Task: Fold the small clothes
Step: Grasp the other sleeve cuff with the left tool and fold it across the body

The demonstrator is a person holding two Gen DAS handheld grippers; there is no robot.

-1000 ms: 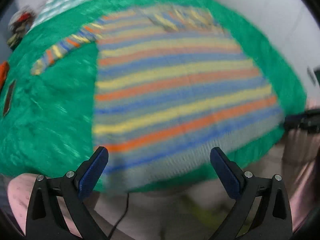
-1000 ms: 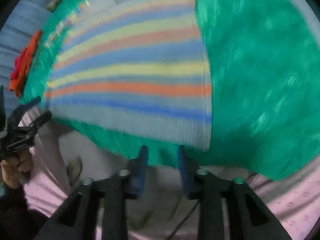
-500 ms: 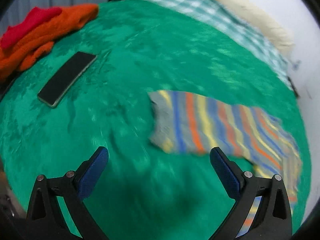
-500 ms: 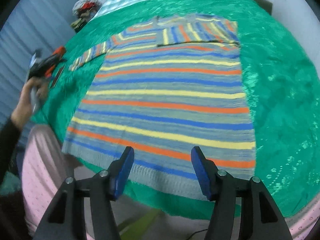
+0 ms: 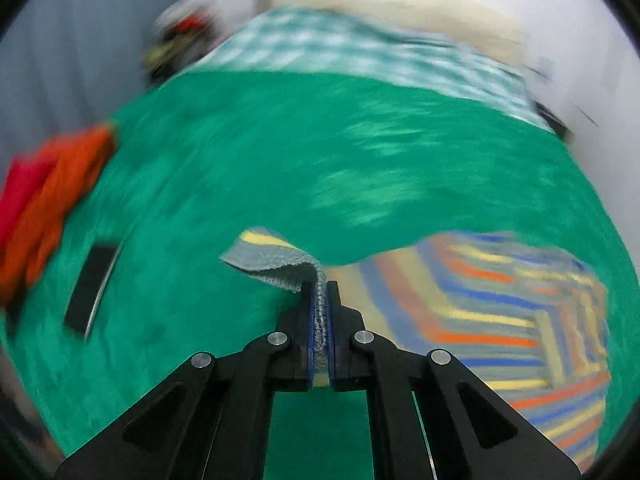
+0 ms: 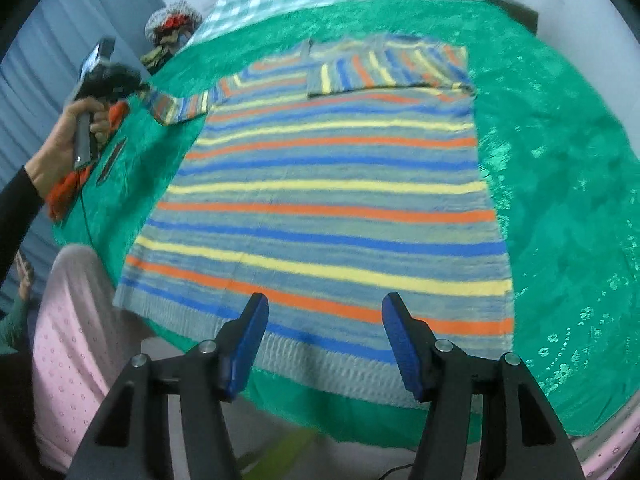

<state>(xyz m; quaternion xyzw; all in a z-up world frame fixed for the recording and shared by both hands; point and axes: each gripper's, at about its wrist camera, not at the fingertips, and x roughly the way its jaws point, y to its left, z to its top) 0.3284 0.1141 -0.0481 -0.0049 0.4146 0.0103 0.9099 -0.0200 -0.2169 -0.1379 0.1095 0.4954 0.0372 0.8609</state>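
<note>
A grey sweater (image 6: 328, 200) with blue, yellow and orange stripes lies flat on a green blanket (image 6: 560, 160). Its right sleeve (image 6: 384, 68) is folded across the chest. The left sleeve (image 6: 180, 106) stretches out sideways. My left gripper (image 5: 319, 285) has its jaws closing tight on the grey cuff (image 5: 272, 256), which is pinched between the pads and lifted off the blanket. In the right wrist view a hand holds that gripper (image 6: 146, 90) at the sleeve's end. Above the sweater's hem, my right gripper (image 6: 324, 306) stands open with nothing between its fingers.
A dark phone (image 5: 90, 288) lies on the blanket to the left, with orange and red clothes (image 5: 48, 208) beyond it. A checked sheet (image 5: 340, 56) covers the far end of the bed. A leg in pink (image 6: 68, 340) is at the near left edge.
My left gripper swung over to the left sleeve and shut on its cuff, lifting it. The right gripper's jaws widened and it now holds steady over the hem.
</note>
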